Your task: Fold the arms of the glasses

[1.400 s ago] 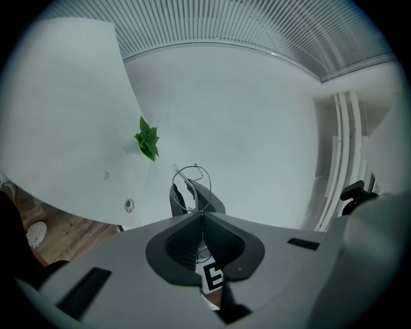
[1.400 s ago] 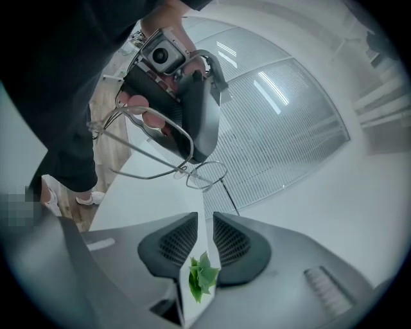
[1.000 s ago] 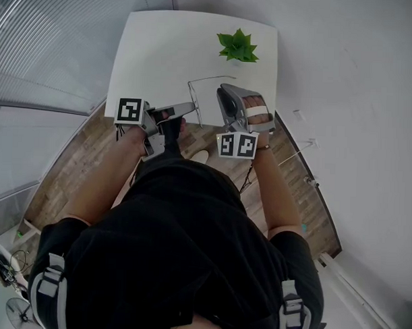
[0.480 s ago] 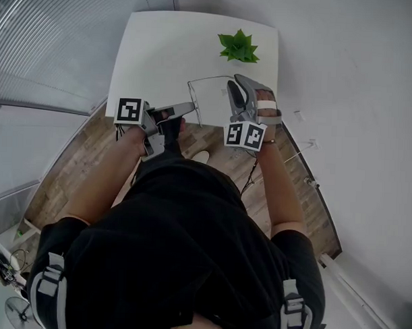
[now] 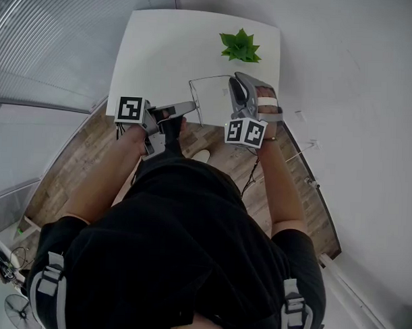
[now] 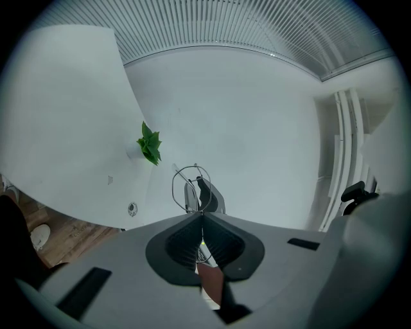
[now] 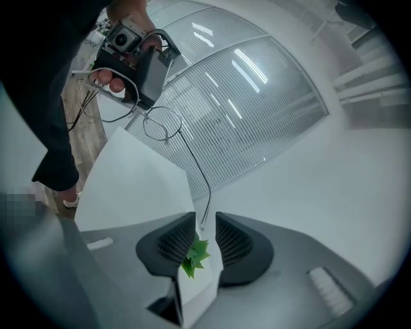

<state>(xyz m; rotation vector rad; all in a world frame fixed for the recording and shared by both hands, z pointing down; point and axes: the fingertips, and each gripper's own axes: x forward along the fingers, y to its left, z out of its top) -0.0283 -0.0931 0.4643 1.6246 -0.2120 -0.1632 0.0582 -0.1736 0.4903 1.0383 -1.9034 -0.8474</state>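
Note:
Thin wire glasses (image 5: 208, 77) hang above the near edge of the white table (image 5: 163, 51). My left gripper (image 5: 193, 107) is shut on the frame beside one lens ring (image 6: 173, 189), which pokes out past its jaws (image 6: 201, 217). One long arm (image 7: 196, 168) of the glasses runs from that lens to my right gripper (image 7: 205, 234). Its tip lies in the gap between the jaws, which have just been closing but stand apart without pressing it. In the head view the right gripper (image 5: 234, 80) sits to the right of the glasses.
A small green potted plant (image 5: 240, 47) stands at the table's far right, and shows through the right gripper's jaws (image 7: 192, 257). Wooden floor (image 5: 78, 156) lies below the table's near edge, with slatted blinds (image 5: 35, 40) to the left.
My right gripper has moved right and a little farther out over the table, alongside the arm of the glasses. The left gripper has stayed in place with the frame.

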